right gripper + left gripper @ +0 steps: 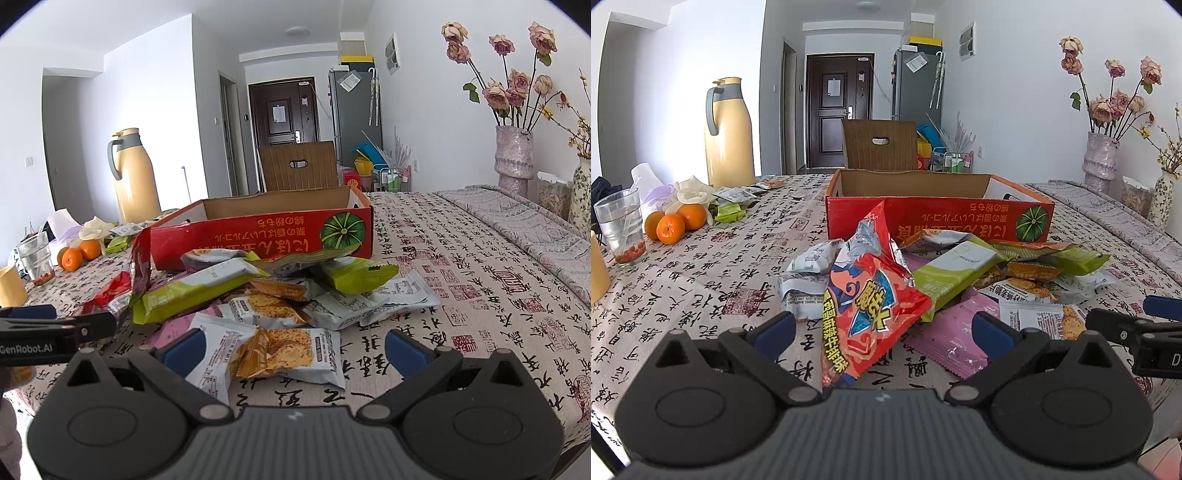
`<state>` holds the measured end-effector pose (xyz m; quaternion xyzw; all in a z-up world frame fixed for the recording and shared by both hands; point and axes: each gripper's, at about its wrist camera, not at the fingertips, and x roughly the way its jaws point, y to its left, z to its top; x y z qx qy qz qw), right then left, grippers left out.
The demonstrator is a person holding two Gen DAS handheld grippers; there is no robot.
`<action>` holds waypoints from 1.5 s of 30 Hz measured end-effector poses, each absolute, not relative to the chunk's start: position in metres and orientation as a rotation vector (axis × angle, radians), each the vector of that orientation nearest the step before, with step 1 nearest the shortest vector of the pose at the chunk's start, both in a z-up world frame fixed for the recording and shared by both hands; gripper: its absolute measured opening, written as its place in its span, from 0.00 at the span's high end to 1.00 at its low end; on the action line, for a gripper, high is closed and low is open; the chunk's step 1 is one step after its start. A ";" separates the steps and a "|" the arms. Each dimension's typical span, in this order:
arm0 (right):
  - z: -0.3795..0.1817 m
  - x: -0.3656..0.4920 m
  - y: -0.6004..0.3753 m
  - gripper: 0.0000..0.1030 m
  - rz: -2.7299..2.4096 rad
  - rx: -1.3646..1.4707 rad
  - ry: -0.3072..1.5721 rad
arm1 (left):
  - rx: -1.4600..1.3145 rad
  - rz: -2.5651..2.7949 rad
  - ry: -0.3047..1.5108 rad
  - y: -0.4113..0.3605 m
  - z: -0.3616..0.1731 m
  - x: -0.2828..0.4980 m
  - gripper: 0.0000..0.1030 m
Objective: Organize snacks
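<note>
A heap of snack packets lies on the patterned tablecloth in front of an open red cardboard box (938, 218) (258, 232). My left gripper (882, 332) is open, its blue fingertips on either side of a red-orange noodle packet (864, 306) that leans upright. A green-and-white bar (953, 273) (195, 291) and a pink packet (953, 339) lie to its right. My right gripper (293, 350) is open around the near end of a white cracker packet (280, 354). Each gripper shows at the edge of the other's view: the right gripper (1145, 332) and the left gripper (55, 332).
A yellow thermos jug (729, 136) (133, 173), three oranges (674, 221), a glass with a straw (622, 229) and more packets sit at the far left. Vases of dried roses (1102, 158) (515, 158) stand at the right. A brown chair back (881, 144) rises behind the box.
</note>
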<state>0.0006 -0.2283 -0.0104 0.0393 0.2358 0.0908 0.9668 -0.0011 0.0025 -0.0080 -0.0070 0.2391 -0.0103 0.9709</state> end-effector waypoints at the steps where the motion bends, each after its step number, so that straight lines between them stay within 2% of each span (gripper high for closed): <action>1: -0.010 0.001 -0.228 0.00 0.183 0.079 0.477 | -0.015 -0.022 0.483 0.003 -0.008 -0.001 0.00; 45: -0.013 0.003 -0.224 0.00 0.193 0.077 0.483 | -0.038 -0.020 0.474 0.010 -0.009 -0.004 0.00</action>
